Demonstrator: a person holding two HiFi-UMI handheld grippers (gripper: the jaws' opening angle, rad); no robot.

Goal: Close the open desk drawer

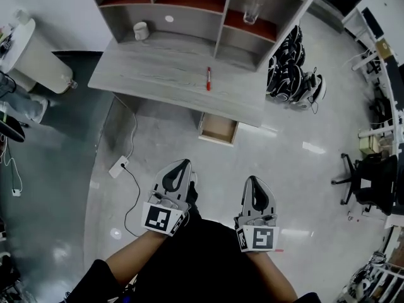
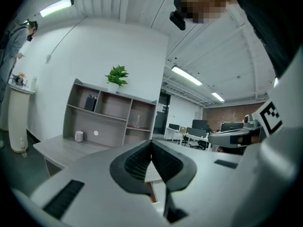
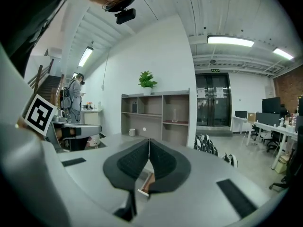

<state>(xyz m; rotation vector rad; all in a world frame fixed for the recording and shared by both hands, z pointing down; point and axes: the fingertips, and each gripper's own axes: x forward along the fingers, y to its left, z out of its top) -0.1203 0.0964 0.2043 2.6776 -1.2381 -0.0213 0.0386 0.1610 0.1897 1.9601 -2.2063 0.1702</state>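
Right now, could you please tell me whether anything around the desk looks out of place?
Yes: the drawer under the desk stands pulled out past its front edge. A red pen lies loose on top, and a power strip trails its cable across the floor.

We stand on a glossy grey floor (image 1: 284, 169); a grey shelf unit (image 1: 189, 17) at twelve o'clock, a black office chair (image 1: 372, 178) at three, white walls (image 2: 118, 46), ceiling strip lights (image 3: 230, 40).
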